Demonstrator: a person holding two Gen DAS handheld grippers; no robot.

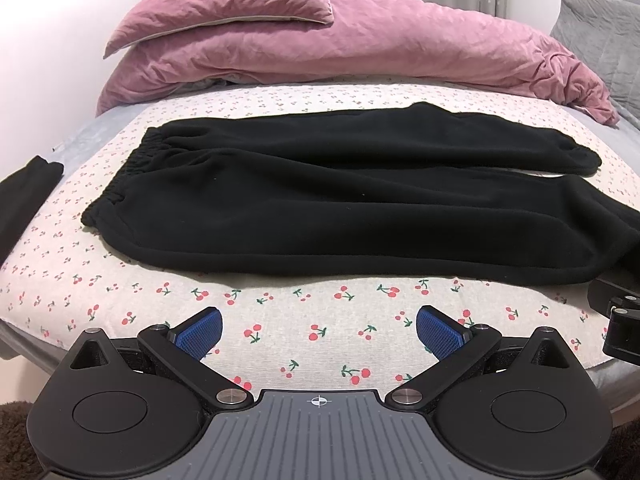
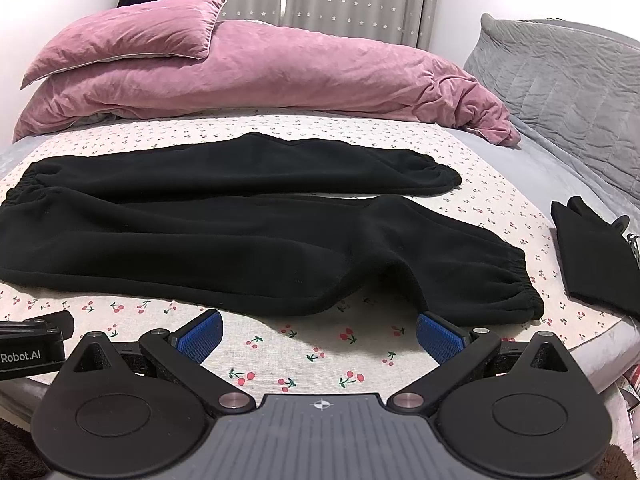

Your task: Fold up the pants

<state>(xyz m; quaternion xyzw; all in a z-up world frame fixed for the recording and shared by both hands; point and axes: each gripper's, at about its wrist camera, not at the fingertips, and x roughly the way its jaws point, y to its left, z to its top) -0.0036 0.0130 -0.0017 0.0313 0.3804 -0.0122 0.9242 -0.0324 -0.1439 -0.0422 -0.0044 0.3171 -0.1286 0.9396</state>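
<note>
Black fleece pants (image 1: 320, 200) lie spread flat across the cherry-print sheet (image 1: 312, 332), waistband to the left, both legs running right. In the right wrist view the pants (image 2: 240, 236) show both cuffed leg ends, the near cuff (image 2: 516, 288) just beyond the right finger. My left gripper (image 1: 319, 328) is open and empty, a little in front of the pants' near edge. My right gripper (image 2: 319, 332) is open and empty, near the near leg's hem. Each gripper's body shows at the edge of the other's view.
A pink duvet (image 1: 360, 44) and pink pillow (image 1: 224, 4) lie at the back of the bed. A grey pillow (image 2: 560, 92) sits at the right. A folded black garment (image 2: 592, 264) lies on the bed's right side; another dark cloth (image 1: 24, 196) at the left.
</note>
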